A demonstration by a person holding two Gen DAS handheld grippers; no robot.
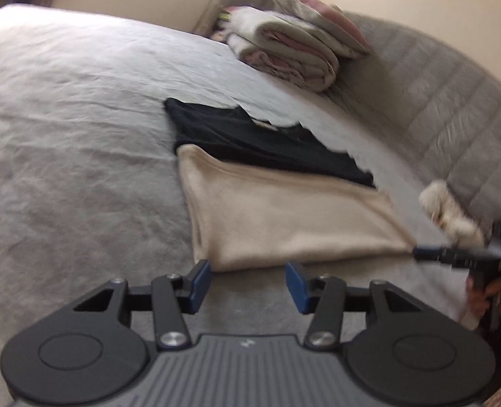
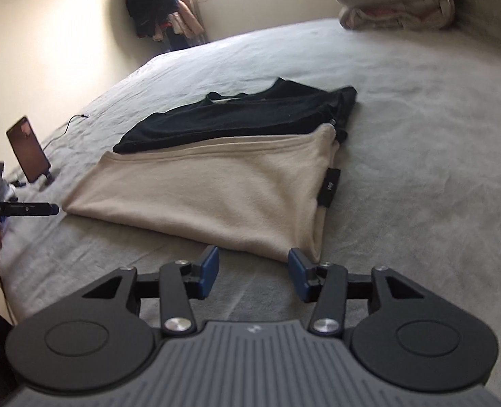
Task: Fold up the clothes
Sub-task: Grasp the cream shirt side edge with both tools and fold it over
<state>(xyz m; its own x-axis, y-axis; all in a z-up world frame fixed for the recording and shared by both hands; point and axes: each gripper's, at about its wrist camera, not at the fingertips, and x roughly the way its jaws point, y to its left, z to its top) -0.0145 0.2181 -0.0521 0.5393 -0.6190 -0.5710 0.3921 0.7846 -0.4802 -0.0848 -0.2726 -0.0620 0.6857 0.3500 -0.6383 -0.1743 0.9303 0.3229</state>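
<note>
A folded beige garment point(image 1: 284, 213) point(image 2: 223, 190) lies flat on the grey bed sheet point(image 1: 63, 135) point(image 2: 420, 135). Its far edge overlaps a black garment point(image 1: 260, 139) point(image 2: 243, 115). A black label point(image 2: 330, 186) shows on the beige one's side. My left gripper point(image 1: 248, 283) is open, just short of the beige garment's near edge, with nothing between its fingers. My right gripper point(image 2: 254, 268) is open too, its right pad beside the garment's near corner. Each gripper also shows side-on in the other view, the right gripper point(image 1: 430, 254) and the left gripper point(image 2: 52, 208), each tip at a beige corner.
Folded blankets and a pillow point(image 1: 294, 47) point(image 2: 393, 0) are stacked by the padded grey headboard point(image 1: 437, 101). A phone on a stand point(image 2: 28, 151) with a cable stands on the bed's edge. Clothes point(image 2: 155, 3) hang in the room's corner. A hand point(image 1: 488, 295) with a fluffy cuff holds the right gripper.
</note>
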